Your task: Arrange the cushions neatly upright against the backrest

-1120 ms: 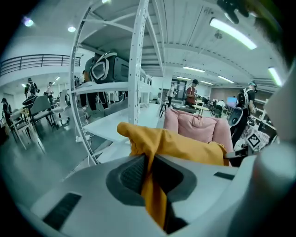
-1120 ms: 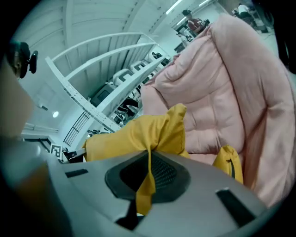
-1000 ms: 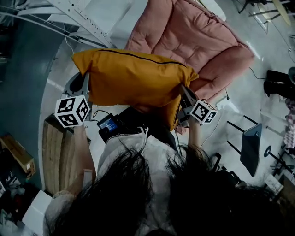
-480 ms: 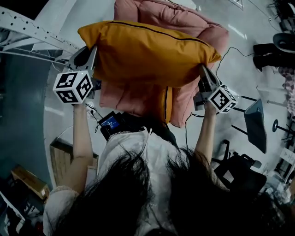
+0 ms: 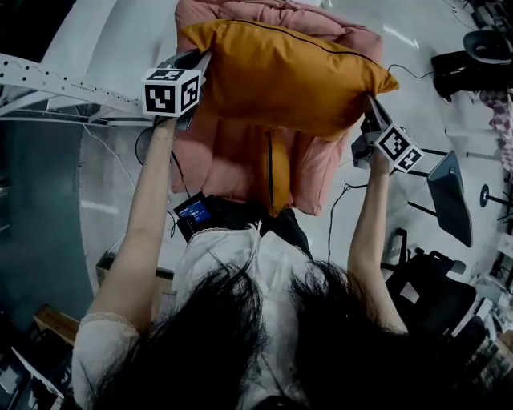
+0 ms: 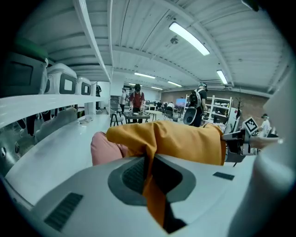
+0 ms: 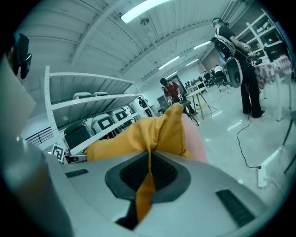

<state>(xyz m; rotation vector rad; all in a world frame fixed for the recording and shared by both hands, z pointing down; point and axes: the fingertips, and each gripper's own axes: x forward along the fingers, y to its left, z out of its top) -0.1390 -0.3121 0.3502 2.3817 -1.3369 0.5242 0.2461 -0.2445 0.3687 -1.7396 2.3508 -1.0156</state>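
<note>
- Two grippers are carrying the orange cushion [image 5: 288,76] between them, one at each short end, above the pink padded seat [image 5: 224,160].
- The left gripper [image 5: 195,62] is pinching the cushion's left end: in the left gripper view its fingers [image 6: 132,173] are pressing together on a fold of orange cloth.
- The right gripper [image 5: 370,108] is doing the same at the right end, its fingers [image 7: 134,173] clamping a tongue of the same fabric.
- The cushion's long axis is running left to right across the seat, slanting a little, with the left end sitting farther away than the right.
- The cushion is hanging clear of the pink padding, its broad face looking up toward the head camera.
- Neither hand is nearer than the other, since each is already gripping its own end.
- The seat's puffy far edge [image 5: 264,12] is probably serving as the backrest, so the cushion is lying near side of where it belongs.
- The coming move is likely calling for both ends to go far and down together, with the right end catching up so the long edge lands square against that rest.
- An orange strip [image 5: 276,172] is showing below, over the seat; I cannot tell whether it is a second cushion.
</note>
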